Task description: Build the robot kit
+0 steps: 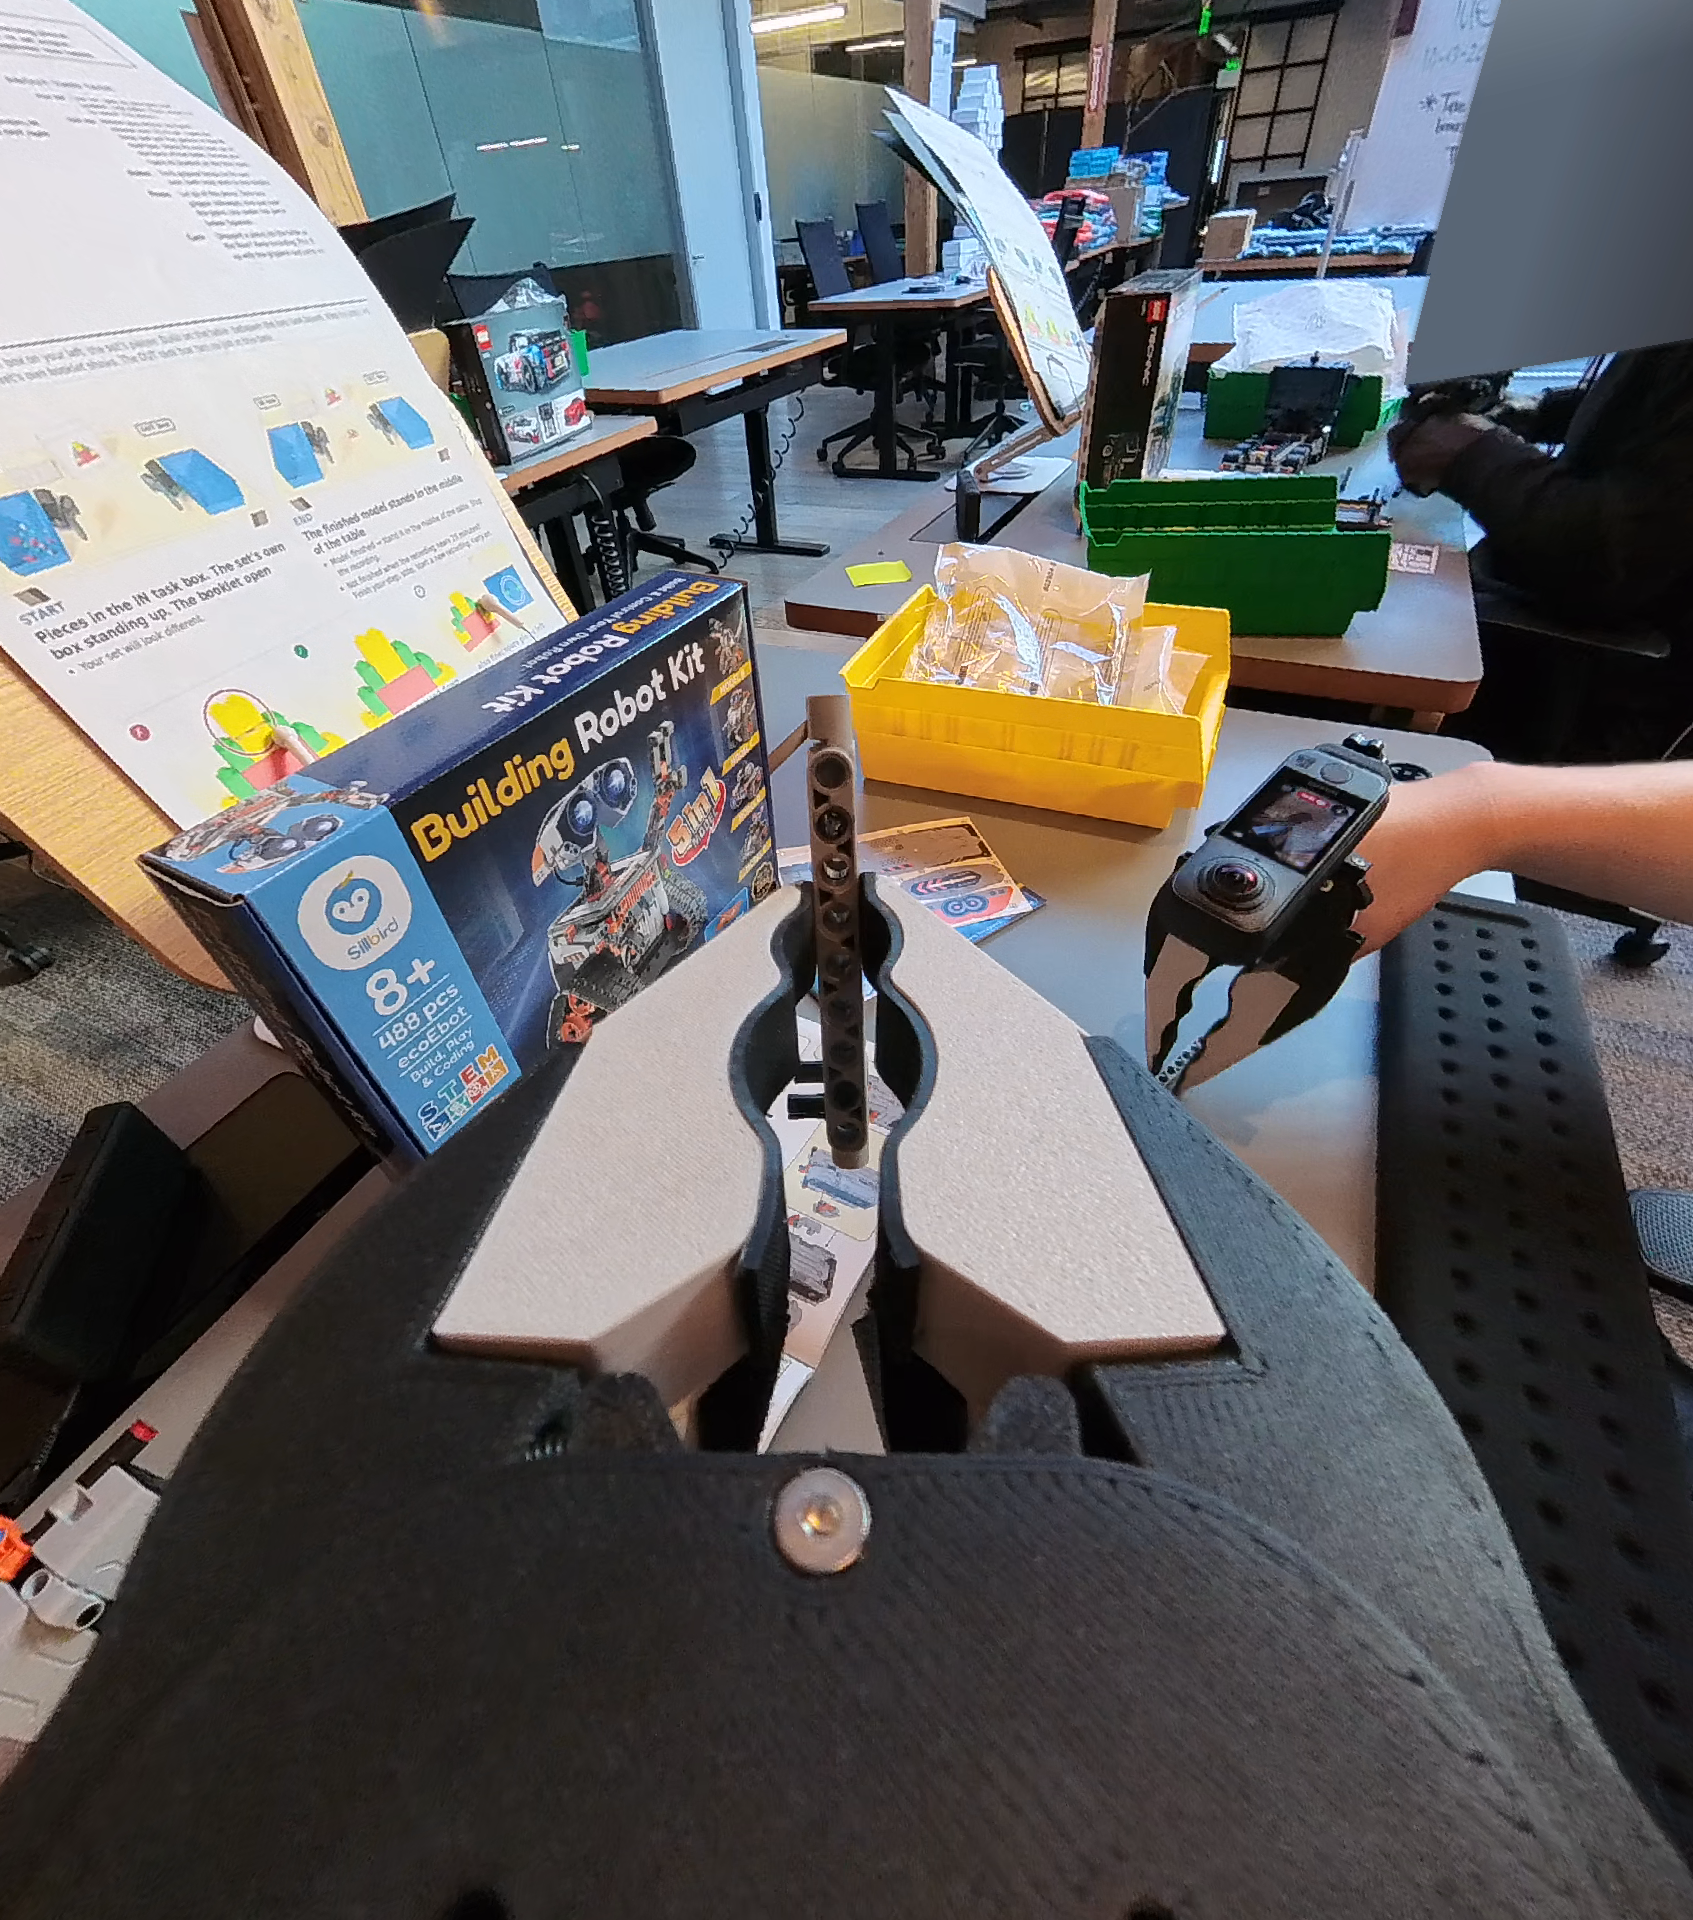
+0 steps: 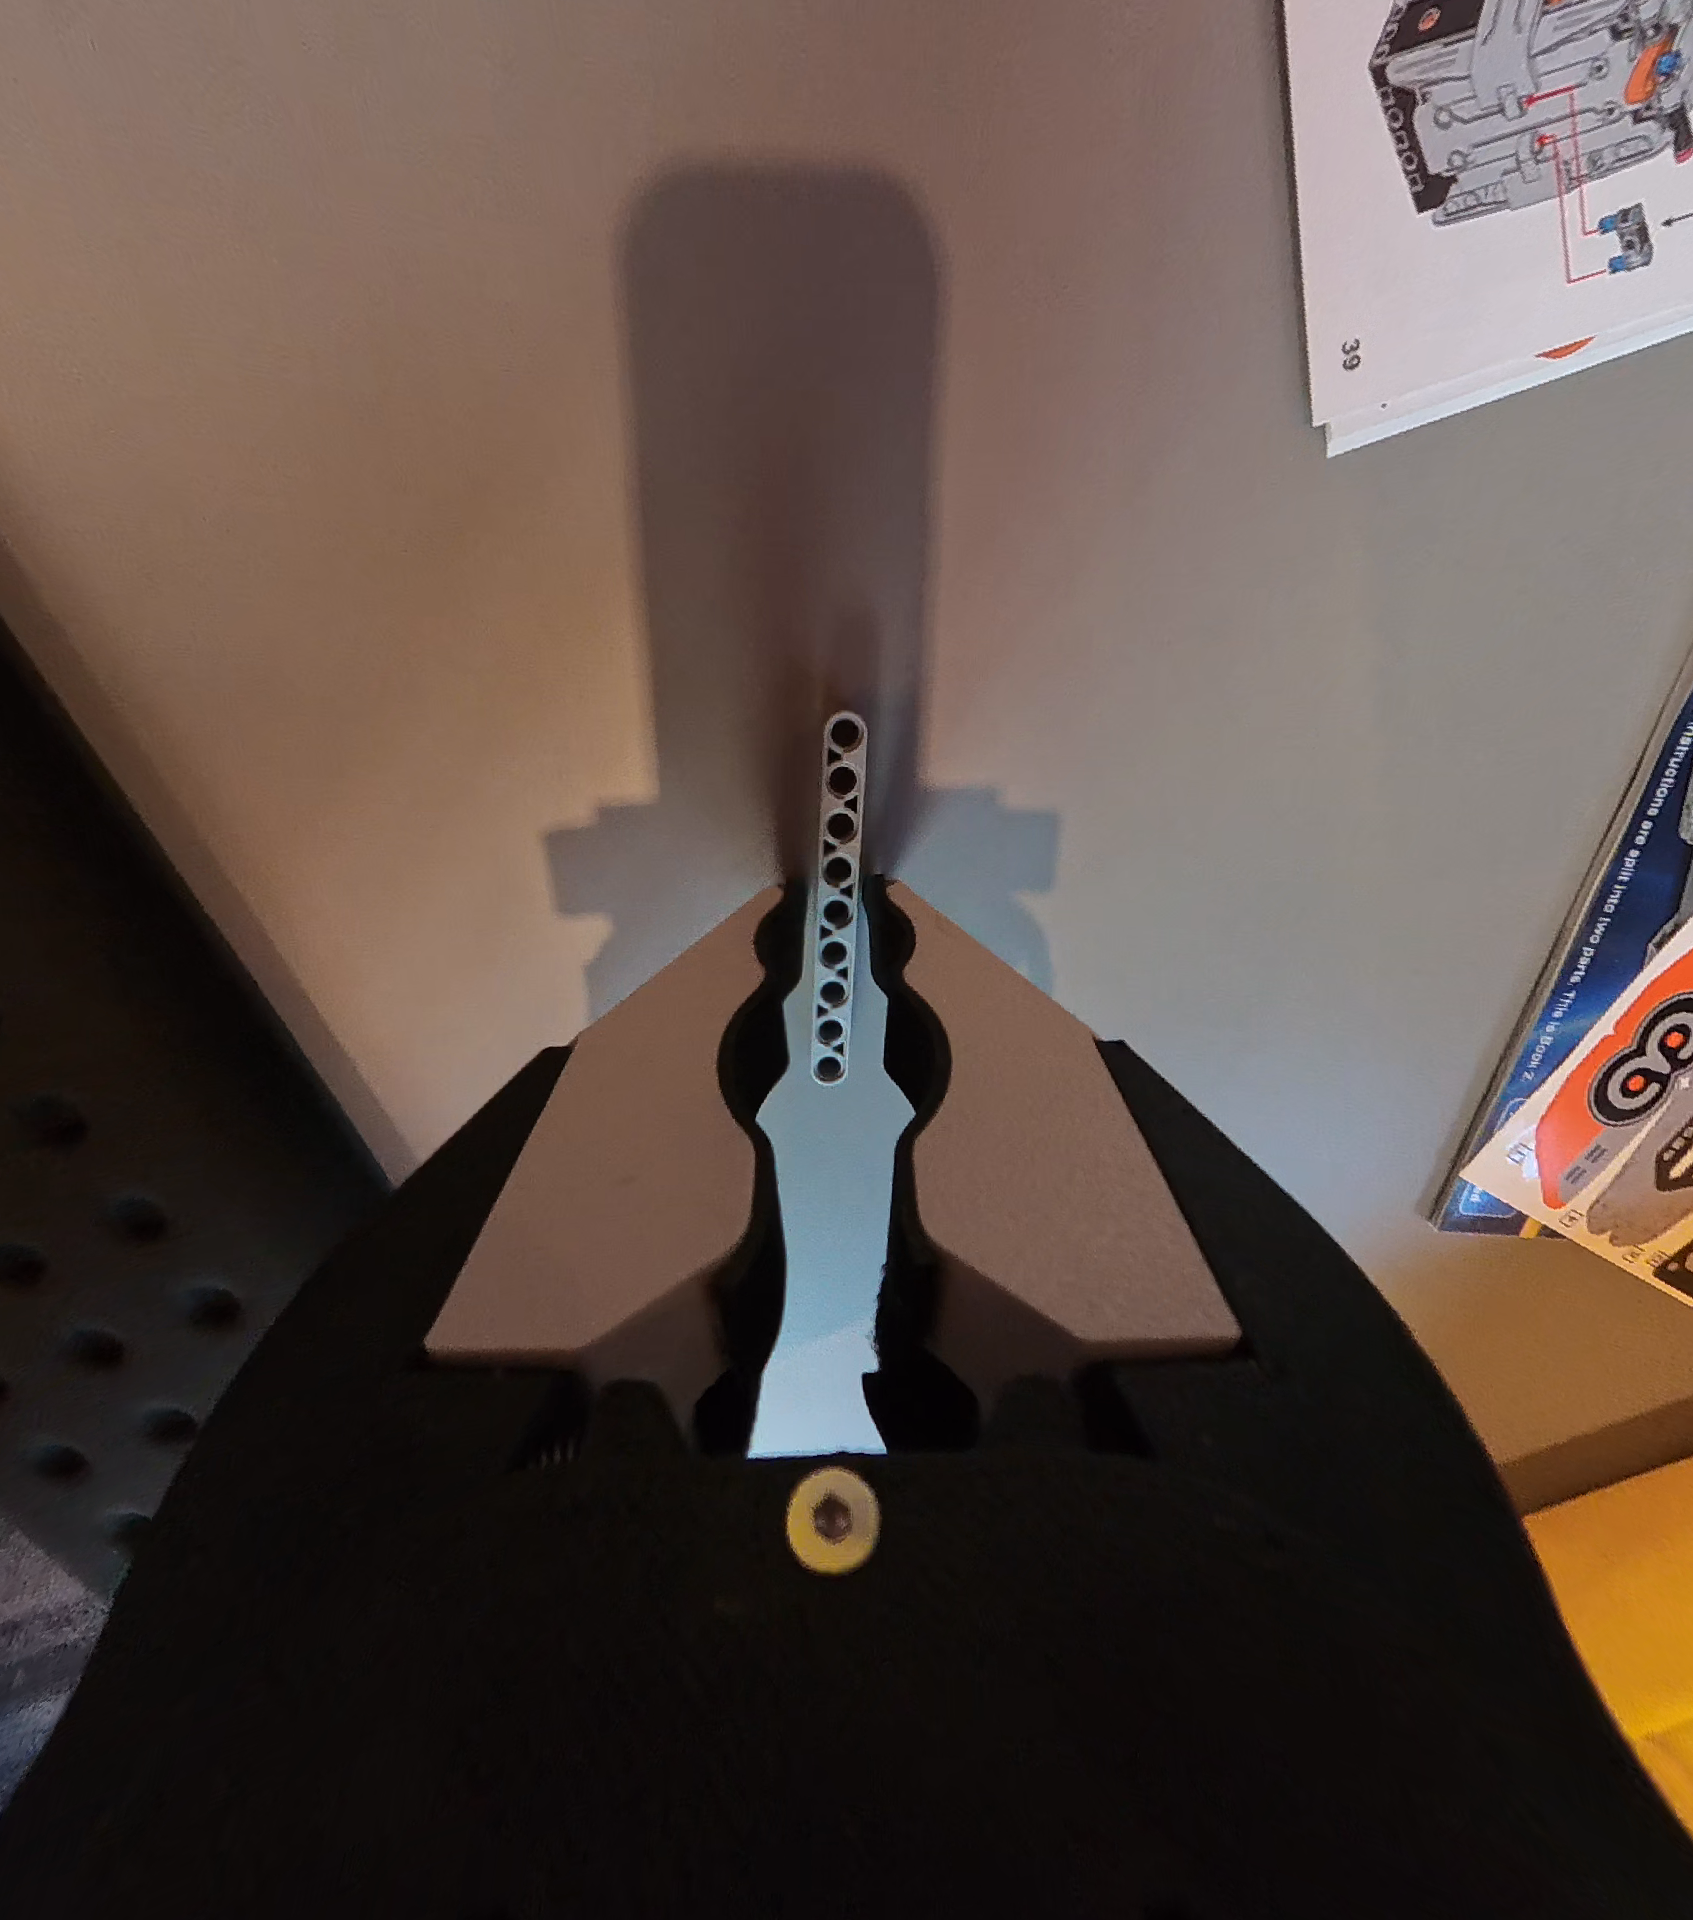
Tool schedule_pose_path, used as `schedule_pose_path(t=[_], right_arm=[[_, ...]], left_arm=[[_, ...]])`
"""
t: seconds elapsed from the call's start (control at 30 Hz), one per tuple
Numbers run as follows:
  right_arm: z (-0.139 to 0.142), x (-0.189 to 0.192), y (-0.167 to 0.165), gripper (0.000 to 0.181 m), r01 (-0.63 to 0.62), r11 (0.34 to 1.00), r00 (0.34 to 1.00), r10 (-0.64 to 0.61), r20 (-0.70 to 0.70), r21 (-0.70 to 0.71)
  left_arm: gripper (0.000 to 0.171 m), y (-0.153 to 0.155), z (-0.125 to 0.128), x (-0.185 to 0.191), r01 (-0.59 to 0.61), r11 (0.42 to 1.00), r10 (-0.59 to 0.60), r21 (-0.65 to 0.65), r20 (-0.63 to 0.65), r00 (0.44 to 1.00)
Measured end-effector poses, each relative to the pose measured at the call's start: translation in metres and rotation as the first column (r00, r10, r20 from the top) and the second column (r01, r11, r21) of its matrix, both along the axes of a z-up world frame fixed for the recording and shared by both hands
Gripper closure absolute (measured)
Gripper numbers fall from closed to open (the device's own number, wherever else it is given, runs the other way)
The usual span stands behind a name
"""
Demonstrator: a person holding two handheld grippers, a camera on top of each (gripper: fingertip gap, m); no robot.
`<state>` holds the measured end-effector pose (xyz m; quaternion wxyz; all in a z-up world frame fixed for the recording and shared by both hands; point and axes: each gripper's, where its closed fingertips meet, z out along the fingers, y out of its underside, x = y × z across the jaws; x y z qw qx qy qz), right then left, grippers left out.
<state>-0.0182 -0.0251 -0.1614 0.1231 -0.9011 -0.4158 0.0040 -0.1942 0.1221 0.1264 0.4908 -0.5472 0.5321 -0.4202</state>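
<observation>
My left gripper (image 1: 837,896) is shut on a dark grey holed beam (image 1: 834,935). The beam stands upright between the fingertips, with a tan pin (image 1: 826,717) at its top end. My right gripper (image 2: 837,883) is shut on a thin light grey holed beam (image 2: 841,821) that points forward over the grey table (image 2: 302,520). The right gripper also shows in the left wrist view (image 1: 1211,1044), held by a bare arm and tilted down close to the table, to the right of the left gripper.
A blue robot-kit box (image 1: 509,862) stands left of the left gripper, before a slanted instruction board (image 1: 146,416). A yellow bin (image 1: 1018,743) holds clear bags (image 1: 1029,623); green bins (image 1: 1237,561) stand behind. An open booklet (image 2: 1507,260), a sticker sheet (image 2: 1673,1122) and grey parts (image 1: 21,1600) lie nearby. One gripper's finger ends stand about 35 centimetres off the other's.
</observation>
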Motion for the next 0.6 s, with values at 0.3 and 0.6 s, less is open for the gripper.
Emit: schedule_pose_path(t=[0.3, 0.6], right_arm=[[-0.001, 0.000, -0.003, 0.174, 0.000, 0.997, 1.000, 0.001, 0.018, -0.072], [0.050, -0.002, 0.050, 0.175, -0.024, 0.960, 0.991, -0.014, 0.133, 0.279]], left_arm=[[0.167, -0.002, -0.001, -0.001, 0.010, 1.000, -0.010, 0.000, -0.004, 1.000], [0.167, 0.010, -0.006, 0.000, -0.042, 0.999, 0.042, -0.002, -0.022, 0.999]])
